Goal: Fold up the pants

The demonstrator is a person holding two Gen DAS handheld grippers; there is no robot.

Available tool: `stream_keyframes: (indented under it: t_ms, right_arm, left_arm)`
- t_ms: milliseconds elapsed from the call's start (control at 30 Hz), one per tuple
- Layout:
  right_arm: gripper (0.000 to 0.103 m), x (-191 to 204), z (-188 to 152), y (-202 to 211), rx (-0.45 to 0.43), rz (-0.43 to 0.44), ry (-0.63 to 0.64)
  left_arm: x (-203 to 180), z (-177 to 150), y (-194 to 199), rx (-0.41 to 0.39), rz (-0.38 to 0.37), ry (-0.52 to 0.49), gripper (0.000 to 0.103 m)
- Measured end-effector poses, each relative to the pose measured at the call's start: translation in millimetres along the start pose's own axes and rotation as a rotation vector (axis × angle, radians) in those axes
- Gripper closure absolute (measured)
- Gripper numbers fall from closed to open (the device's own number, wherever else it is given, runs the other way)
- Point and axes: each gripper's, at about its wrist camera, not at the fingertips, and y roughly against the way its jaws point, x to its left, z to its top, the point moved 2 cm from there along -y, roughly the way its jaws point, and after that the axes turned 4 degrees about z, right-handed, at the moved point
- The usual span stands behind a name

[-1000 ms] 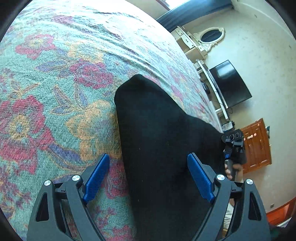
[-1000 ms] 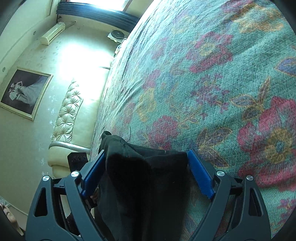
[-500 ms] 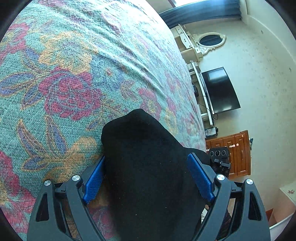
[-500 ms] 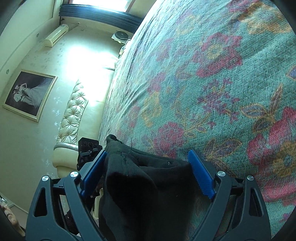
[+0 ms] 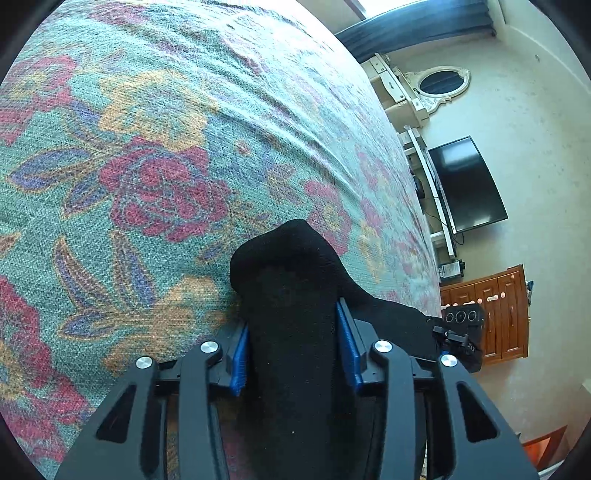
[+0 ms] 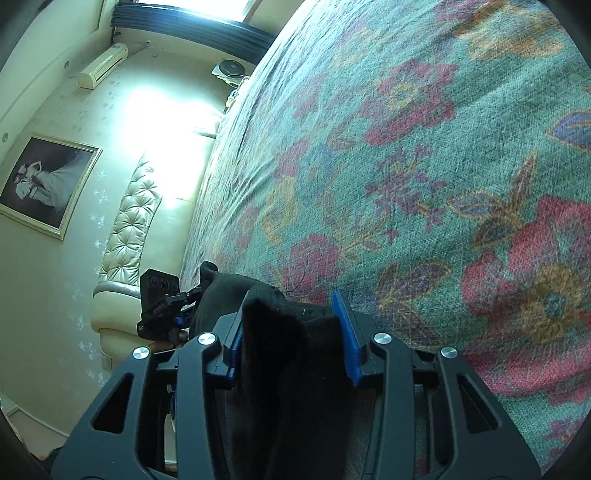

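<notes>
Floral bedspread (image 5: 155, 155), black pants (image 5: 295, 295) pinched by both grippers, lower cloth hidden

Window (image 6: 192, 5) glare, fisheye-warped edges

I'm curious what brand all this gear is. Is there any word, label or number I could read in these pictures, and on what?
Nothing here reads clearly.
Black housing at the right edge of the left wrist view: small white letters, too small to read.
Television, framed picture, air conditioner, pants: no writing visible.
</notes>
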Motion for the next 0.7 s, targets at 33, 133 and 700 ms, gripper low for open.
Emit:
stream_keyframes:
  t_ms: [33, 133, 700]
  right_arm:
    - [0.064, -0.1, -0.1, 0.1, -0.002, -0.001, -0.001]
    - [0.064, -0.4, -0.9, 0.5, -0.005, -0.002, -0.005]
    - [0.065, 13.1, 0.7, -3.5, -0.021, -0.038, -0.006]
  left_arm:
    - [-0.8, -1.2, 0.6, -0.006, 0.01, -0.015, 0.066]
    - [-6.7, -2.9, 1.4, -0.028, 0.053, -0.062, 0.068]
    - [-31.4, -7.8, 4.5, -0.132, 0.203, -0.227, 0.071]
